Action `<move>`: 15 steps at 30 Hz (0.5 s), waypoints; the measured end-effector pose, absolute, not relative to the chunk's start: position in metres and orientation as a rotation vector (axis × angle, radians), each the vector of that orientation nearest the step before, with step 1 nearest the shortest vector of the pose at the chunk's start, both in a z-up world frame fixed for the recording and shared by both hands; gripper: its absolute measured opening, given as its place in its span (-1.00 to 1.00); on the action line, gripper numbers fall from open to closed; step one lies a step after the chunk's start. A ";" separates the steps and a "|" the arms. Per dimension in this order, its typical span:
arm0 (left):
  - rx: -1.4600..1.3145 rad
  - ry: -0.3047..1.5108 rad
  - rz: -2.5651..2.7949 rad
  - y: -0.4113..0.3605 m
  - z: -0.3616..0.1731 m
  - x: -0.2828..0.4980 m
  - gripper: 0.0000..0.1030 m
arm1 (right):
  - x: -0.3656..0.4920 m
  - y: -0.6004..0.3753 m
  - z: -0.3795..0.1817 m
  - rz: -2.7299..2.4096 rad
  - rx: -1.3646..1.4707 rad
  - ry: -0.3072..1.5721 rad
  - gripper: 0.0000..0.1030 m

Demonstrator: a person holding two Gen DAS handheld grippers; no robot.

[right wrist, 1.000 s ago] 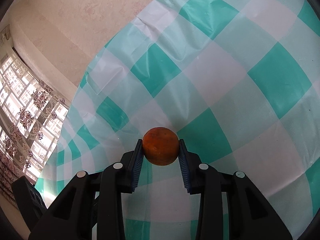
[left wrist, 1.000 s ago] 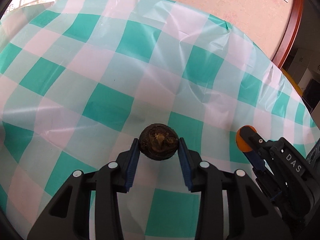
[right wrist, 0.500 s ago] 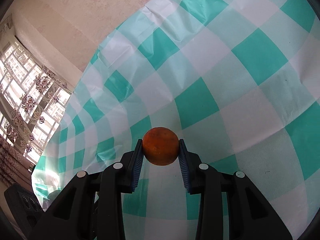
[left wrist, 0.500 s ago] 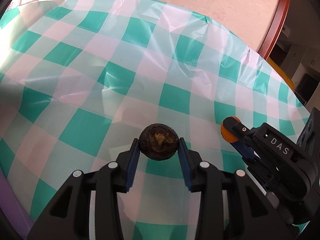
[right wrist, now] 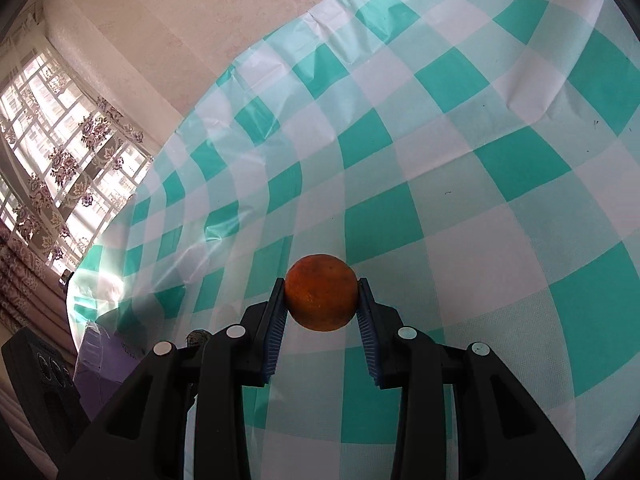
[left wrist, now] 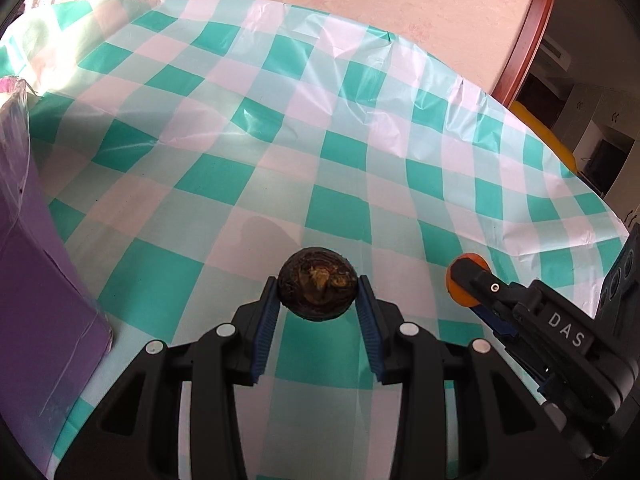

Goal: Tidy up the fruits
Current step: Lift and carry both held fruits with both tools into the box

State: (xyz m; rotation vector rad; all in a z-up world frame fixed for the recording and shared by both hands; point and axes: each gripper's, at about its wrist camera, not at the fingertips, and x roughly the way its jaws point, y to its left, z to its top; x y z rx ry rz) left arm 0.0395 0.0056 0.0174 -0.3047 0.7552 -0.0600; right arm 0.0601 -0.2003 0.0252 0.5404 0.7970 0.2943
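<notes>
Left wrist view, my left gripper [left wrist: 318, 294] still clamps the dark fruit [left wrist: 318, 290], purple box [left wrist: 36, 280] newly at frame left, my right gripper [right wrist: 322, 296] keeps squeezing the orange [right wrist: 321, 291], tablecloth [right wrist: 480, 160] farther below

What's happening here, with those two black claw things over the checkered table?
A person is sorting fruit with two hand-held grippers. The left gripper has its fingers closed on a dark brown, wrinkled fruit; the right gripper is clamped on an orange fruit. Both fruits are held above the green-and-white tablecloth. A purple box stands at the left edge.
</notes>
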 end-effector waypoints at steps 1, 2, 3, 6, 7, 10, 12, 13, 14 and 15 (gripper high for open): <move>-0.304 0.755 -0.063 0.006 0.017 0.033 -0.25 | 0.054 -0.199 0.026 0.298 0.525 0.802 -0.32; -0.304 0.753 -0.066 0.007 0.017 0.027 -0.25 | 0.049 -0.197 0.027 0.303 0.509 0.807 -0.33; -0.302 0.751 -0.071 0.007 0.018 0.021 -0.25 | 0.043 -0.196 0.028 0.309 0.496 0.808 -0.33; -0.298 0.746 -0.090 0.008 0.018 0.002 -0.25 | 0.028 -0.193 0.030 0.327 0.460 0.807 -0.33; -0.298 0.742 -0.097 0.008 0.018 -0.004 -0.25 | 0.025 -0.192 0.031 0.331 0.450 0.807 -0.33; -0.301 0.724 -0.119 0.010 0.020 -0.023 -0.25 | 0.012 -0.190 0.033 0.345 0.434 0.803 -0.33; -0.310 0.705 -0.123 0.012 0.022 -0.036 -0.25 | 0.004 -0.190 0.034 0.351 0.434 0.789 -0.33; -0.316 0.692 -0.126 0.014 0.023 -0.042 -0.25 | -0.001 -0.191 0.035 0.355 0.434 0.779 -0.33; -0.322 0.678 -0.128 0.015 0.025 -0.049 -0.25 | -0.005 -0.191 0.037 0.359 0.433 0.770 -0.33; -0.328 0.661 -0.130 0.017 0.026 -0.055 -0.25 | -0.010 -0.191 0.038 0.364 0.432 0.759 -0.33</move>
